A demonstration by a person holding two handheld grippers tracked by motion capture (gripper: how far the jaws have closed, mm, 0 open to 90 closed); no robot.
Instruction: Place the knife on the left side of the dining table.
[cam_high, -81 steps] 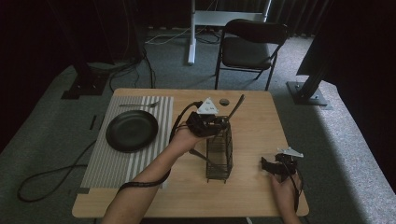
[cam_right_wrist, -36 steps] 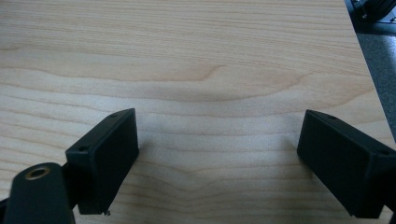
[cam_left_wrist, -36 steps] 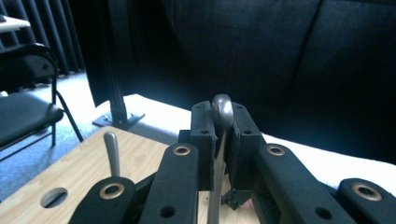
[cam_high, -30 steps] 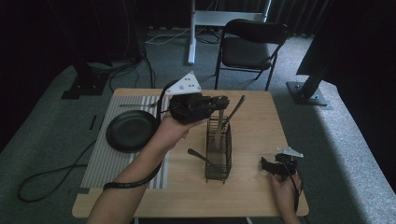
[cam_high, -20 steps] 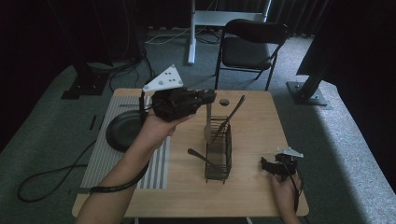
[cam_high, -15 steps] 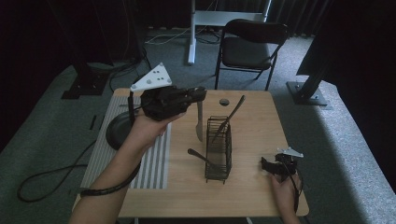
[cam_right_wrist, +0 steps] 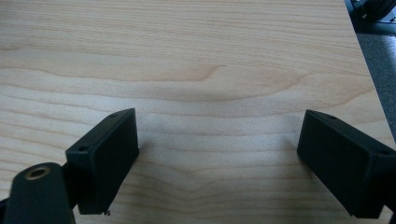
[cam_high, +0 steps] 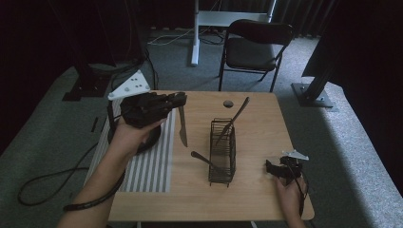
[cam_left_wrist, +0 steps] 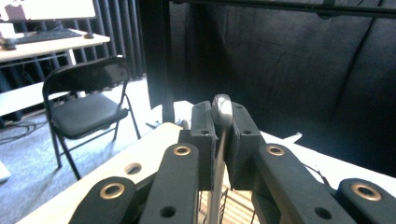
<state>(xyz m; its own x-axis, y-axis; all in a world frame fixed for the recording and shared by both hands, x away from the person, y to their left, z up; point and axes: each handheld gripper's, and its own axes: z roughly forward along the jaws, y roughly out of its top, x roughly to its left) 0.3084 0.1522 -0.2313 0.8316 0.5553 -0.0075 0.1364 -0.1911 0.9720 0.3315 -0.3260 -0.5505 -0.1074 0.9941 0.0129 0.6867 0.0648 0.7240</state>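
My left gripper (cam_high: 181, 99) is held above the table's left half and is shut on a table knife (cam_high: 183, 128). The knife hangs blade down over the edge of the striped placemat (cam_high: 152, 164). In the left gripper view the knife's rounded handle end (cam_left_wrist: 222, 106) sticks up between the pads of the left gripper (cam_left_wrist: 221, 123). A black wire cutlery caddy (cam_high: 223, 154) stands mid-table, to the right of the knife. My right gripper (cam_high: 274, 168) rests low near the table's front right corner. Its jaws stand wide open over bare wood, shown by the right gripper (cam_right_wrist: 219, 154) in its own view.
One utensil (cam_high: 236, 117) leans out of the caddy's top and another (cam_high: 203, 159) pokes out of its left side. A black plate (cam_high: 148, 139) lies on the placemat under my left hand. A small dark disc (cam_high: 228, 103) sits near the table's far edge. A folding chair (cam_high: 254, 47) stands beyond.
My left gripper has carried the knife up out of the caddy and leftward, from above the caddy to over the placemat's edge. The right gripper has stayed put.
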